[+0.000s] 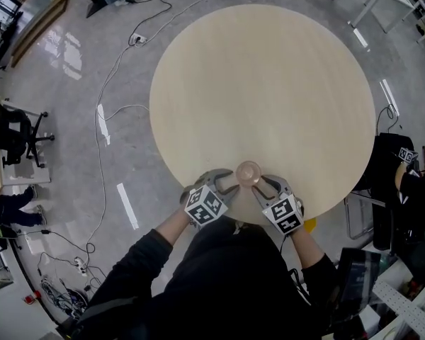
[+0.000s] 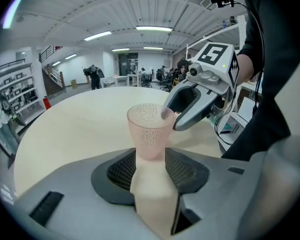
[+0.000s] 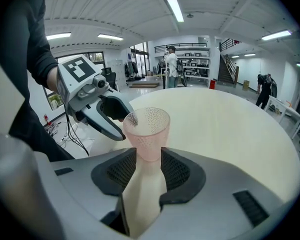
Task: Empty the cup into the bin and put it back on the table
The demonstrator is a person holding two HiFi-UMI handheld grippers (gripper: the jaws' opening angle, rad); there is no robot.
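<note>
A pink translucent dotted cup (image 1: 248,173) stands upright on the round wooden table (image 1: 262,83), close to its near edge. My left gripper (image 1: 230,180) reaches it from the left and my right gripper (image 1: 263,183) from the right. In the left gripper view the cup (image 2: 150,126) sits between the narrow jaws of the left gripper (image 2: 150,156), pads against its lower part. The right gripper view shows the same: the cup (image 3: 147,129) is pinched low by the right gripper (image 3: 149,156). I see nothing inside the cup.
Bare tabletop stretches away beyond the cup. A chair with dark clothing (image 1: 393,183) stands at the table's right, a small yellow thing (image 1: 309,224) lies under the near edge, and cables (image 1: 110,112) trail over the floor at left. No bin shows.
</note>
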